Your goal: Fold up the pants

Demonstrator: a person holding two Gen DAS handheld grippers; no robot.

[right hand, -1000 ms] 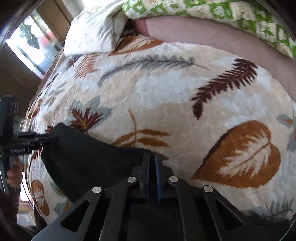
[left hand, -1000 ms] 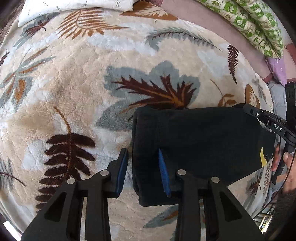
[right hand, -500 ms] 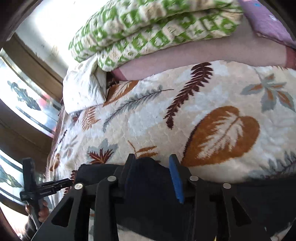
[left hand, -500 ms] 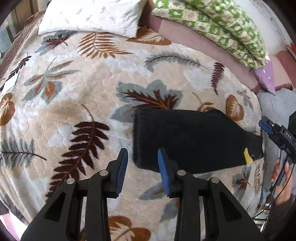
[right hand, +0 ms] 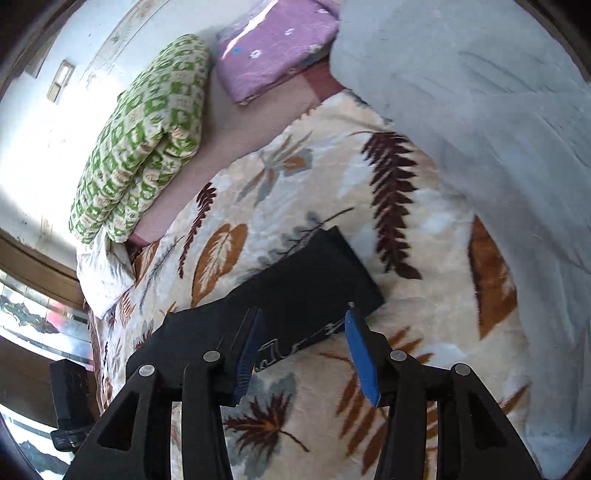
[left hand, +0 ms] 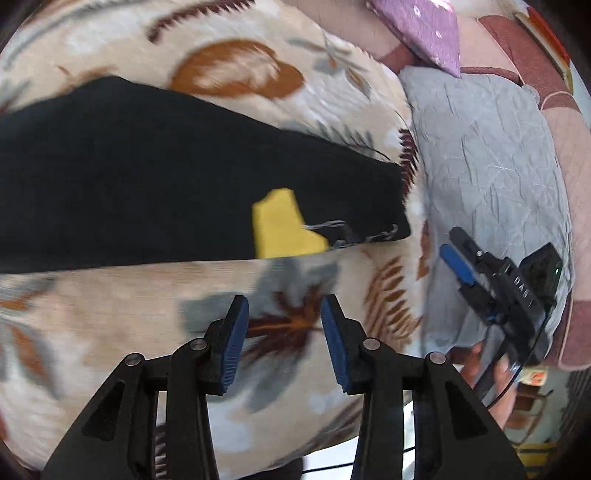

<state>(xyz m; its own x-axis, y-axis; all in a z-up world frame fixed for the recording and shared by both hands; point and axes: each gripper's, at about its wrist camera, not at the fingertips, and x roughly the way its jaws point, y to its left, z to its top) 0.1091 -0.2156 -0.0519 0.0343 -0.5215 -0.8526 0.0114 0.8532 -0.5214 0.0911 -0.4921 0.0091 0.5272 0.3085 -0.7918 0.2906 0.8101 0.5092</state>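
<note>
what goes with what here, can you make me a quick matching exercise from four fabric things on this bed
Things:
1. black folded pants
2. yellow tag
3. purple flowered cushion
4. green patterned quilt

Places:
A. rolled up along the wall
B. flat on the leaf-print blanket
C. beside the grey crinkled cover
D. on the pants

Pairs: 1-B, 2-D, 3-C, 4-A

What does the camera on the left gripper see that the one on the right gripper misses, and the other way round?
Only the left view shows the yellow tag on the folded black pants, plus the right gripper and a hand holding it. Only the right view shows the green patterned quilt and white wall. Both show the pants, leaf-print blanket, grey cover and purple cushion.
</note>
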